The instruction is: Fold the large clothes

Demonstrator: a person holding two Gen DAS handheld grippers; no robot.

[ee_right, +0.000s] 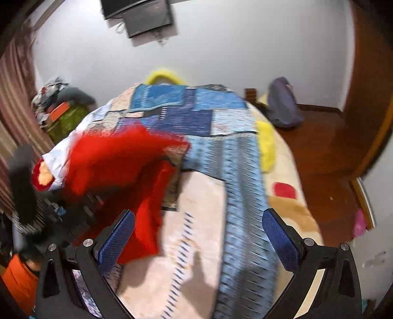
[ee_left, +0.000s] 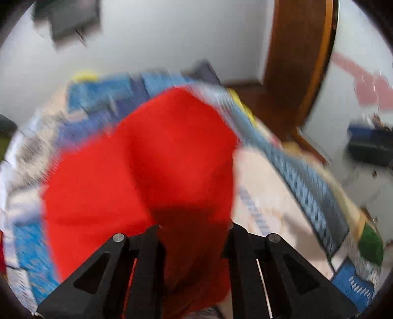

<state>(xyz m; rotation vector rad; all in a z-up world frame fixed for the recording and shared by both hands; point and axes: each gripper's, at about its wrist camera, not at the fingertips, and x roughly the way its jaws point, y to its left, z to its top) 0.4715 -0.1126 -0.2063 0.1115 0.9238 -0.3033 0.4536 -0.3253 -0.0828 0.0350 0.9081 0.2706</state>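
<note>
A large red garment [ee_left: 152, 162] lies spread over the patchwork bedspread [ee_left: 307, 176] on the bed. My left gripper [ee_left: 194, 228] has red cloth bunched between its black fingers [ee_left: 147, 247] and holds it. In the right wrist view the red garment [ee_right: 118, 157] lies at the left of the bed, part of it lifted by the left gripper's black body [ee_right: 22, 186]. My right gripper [ee_right: 199, 235] is open with blue pads [ee_right: 118, 238] wide apart, empty, above the beige and blue bedspread [ee_right: 203, 211].
A wall-mounted screen [ee_right: 145, 17] hangs at the far wall. A pile of clothes and boxes [ee_right: 59, 103] stands left of the bed. A blue bag [ee_right: 282, 105] sits on the wooden floor at right. A wooden door frame [ee_left: 294, 73] is at right.
</note>
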